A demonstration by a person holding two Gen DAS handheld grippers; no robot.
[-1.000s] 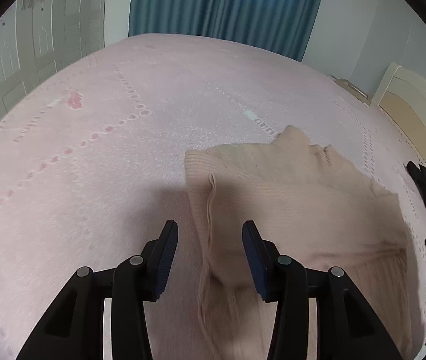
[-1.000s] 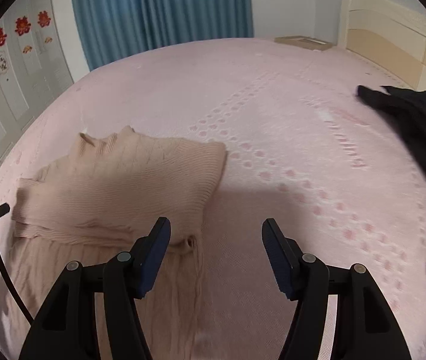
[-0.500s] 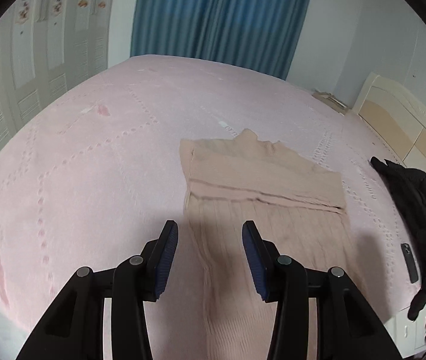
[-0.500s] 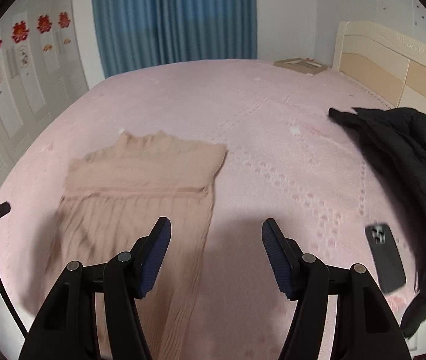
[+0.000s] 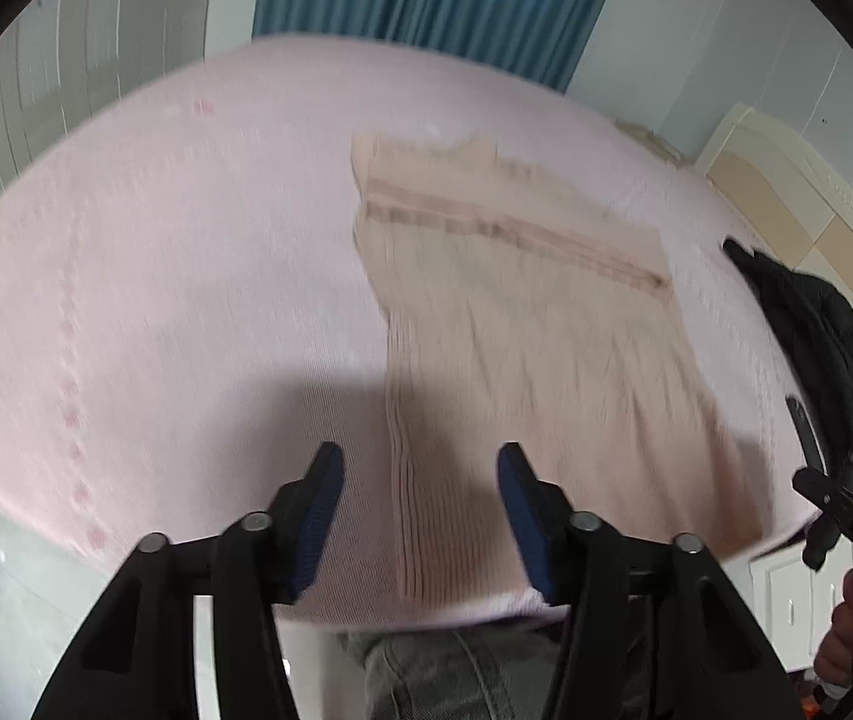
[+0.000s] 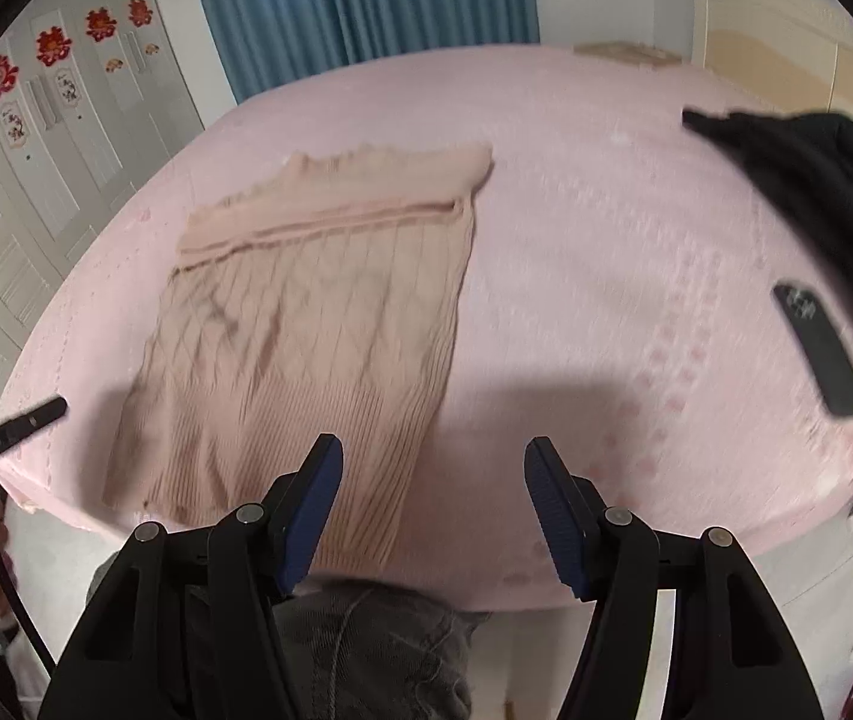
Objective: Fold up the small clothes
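A beige ribbed knit sweater (image 5: 522,324) (image 6: 312,324) lies flat on the pink bed (image 5: 156,252) (image 6: 594,228), its top part folded over and its hem reaching the near edge. My left gripper (image 5: 420,516) hovers above the hem at the bed's near edge; its jaws are opening and nothing is between them. Above the bed's near edge, just right of the sweater's hem, my right gripper (image 6: 432,510) stands open and holds nothing.
A black jacket (image 5: 816,330) (image 6: 834,192) and a dark phone (image 6: 819,348) lie on the bed's right side. Blue curtains (image 6: 366,0) hang behind; a cream headboard (image 5: 816,192) is at right. The person's grey trousers (image 6: 366,648) show below the bed's edge.
Both grippers have pulled back from the sweater toward the near edge of the bed. The sweater's folded part now lies flat. The left jaws stand wider than before.
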